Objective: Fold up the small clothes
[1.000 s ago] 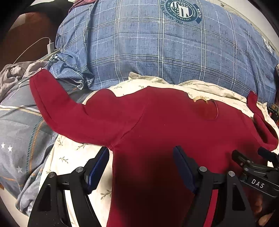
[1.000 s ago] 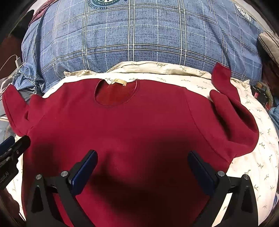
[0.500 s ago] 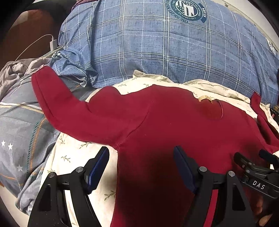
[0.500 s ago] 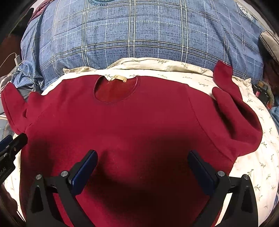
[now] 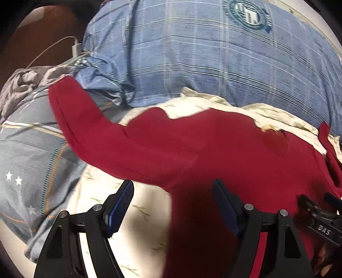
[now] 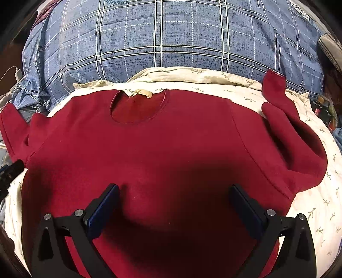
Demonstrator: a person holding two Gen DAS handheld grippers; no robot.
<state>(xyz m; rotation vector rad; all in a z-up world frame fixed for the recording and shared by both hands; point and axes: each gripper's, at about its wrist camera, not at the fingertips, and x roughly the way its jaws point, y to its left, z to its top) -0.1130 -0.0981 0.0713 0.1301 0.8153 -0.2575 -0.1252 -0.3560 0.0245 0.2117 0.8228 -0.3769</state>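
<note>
both hand-held grippers [image 5: 173, 205] [image 6: 174, 205] agape above sweater [image 6: 162, 149]

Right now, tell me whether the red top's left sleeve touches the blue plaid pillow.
Touching: the left wrist view shows the sleeve cuff lying against the pillow's crumpled corner.

1. Blue plaid quilt [image 6: 171, 38] bunched across the far side, round emblem [image 5: 249, 12] printed on it.
2. Cream sheet with small leaf print [image 6: 316, 205] spread over the bed, near edge of the quilt lying on it.
3. White charger plug with cable [image 5: 75, 48] at far left, beside the quilt; also seen in the right wrist view [image 6: 17, 73].
4. Grey crumpled cloth [image 5: 23, 81] at left.
5. Grey-blue striped bedding with white stars [image 5: 25, 162] at left, next to the cream sheet.
6. Dark cluttered items [image 6: 325, 109] at right edge, too small to identify.
</note>
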